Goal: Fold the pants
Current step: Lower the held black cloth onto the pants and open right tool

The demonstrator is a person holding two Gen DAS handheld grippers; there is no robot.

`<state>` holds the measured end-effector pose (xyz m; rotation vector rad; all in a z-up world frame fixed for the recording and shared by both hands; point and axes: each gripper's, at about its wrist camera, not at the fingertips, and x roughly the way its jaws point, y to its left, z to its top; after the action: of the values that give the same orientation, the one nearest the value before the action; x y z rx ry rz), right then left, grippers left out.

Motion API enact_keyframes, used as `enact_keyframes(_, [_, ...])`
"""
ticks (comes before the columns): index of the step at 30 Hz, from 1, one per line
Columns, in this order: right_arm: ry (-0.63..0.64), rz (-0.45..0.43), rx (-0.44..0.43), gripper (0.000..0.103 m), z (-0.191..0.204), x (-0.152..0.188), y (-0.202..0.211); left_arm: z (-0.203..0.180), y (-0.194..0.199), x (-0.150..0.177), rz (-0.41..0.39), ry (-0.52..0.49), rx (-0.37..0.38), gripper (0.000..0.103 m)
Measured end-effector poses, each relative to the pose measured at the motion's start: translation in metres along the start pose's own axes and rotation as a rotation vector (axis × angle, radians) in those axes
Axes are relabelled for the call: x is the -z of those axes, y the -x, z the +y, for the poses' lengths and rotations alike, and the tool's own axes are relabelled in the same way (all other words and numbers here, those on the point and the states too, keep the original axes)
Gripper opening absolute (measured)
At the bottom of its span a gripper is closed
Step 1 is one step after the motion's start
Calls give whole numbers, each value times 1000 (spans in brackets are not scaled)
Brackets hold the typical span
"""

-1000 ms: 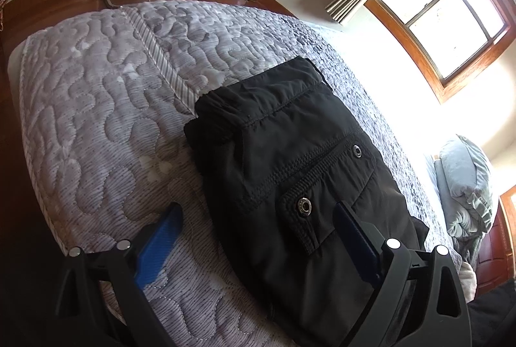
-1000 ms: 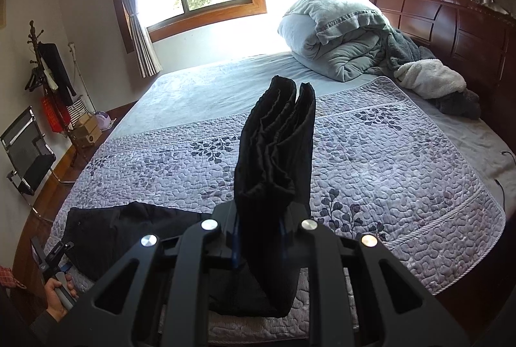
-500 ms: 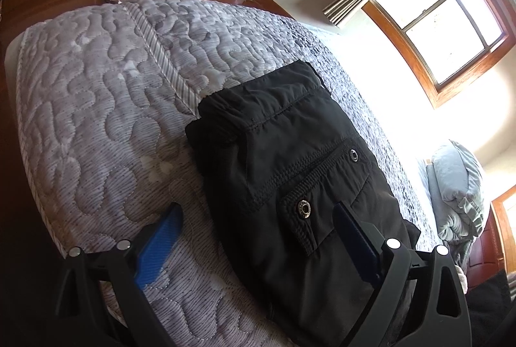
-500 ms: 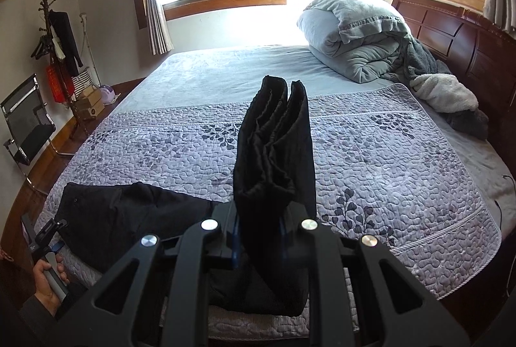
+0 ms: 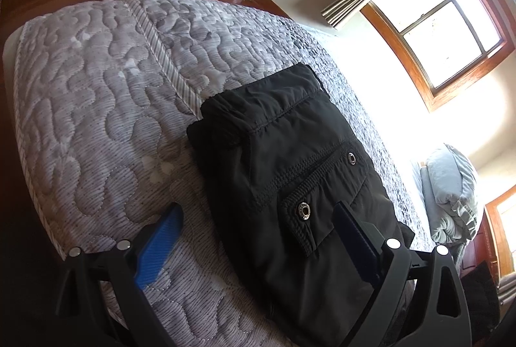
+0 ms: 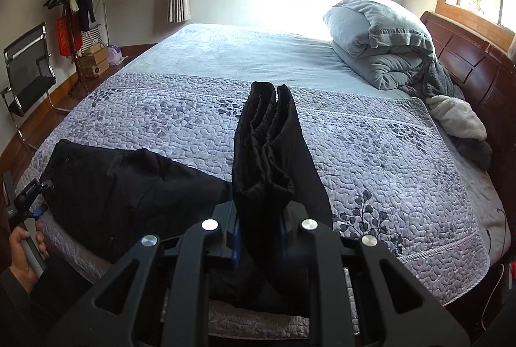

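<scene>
The right gripper (image 6: 258, 237) pinched a bunched fold of the black nylon cargo pants (image 6: 271, 153), lifting it upright; the left gripper (image 5: 258, 237) hovered with its 2 blue pads spread wide over the snap-buttoned pocket (image 5: 309, 218); the rest of the pants lay flat on the grey quilted bedspread (image 6: 371, 153); beyond sat a rolled grey duvet (image 6: 377, 41); no writing was readable.

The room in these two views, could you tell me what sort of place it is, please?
Most likely a home bedroom. A wide bed with a quilted cover and a wooden headboard fills it, a rolled duvet lies at its head, and a coat stand is in the corner.
</scene>
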<state>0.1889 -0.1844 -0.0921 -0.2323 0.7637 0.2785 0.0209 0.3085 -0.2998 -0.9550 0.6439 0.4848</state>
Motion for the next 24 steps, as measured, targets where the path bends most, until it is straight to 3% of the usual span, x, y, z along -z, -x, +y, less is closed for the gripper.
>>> enact_keyframes(12, [312,86,88,16,105,41,-56,3,-1,-1,6,5,13,95])
enact_keyframes(20, [381,180,57,16,141,69,-96,4,-1,-2,8,2,21,95])
enact_keyframes(24, [372,212,0,16,149,81,-111,3,-2,-2,10,1,24,95])
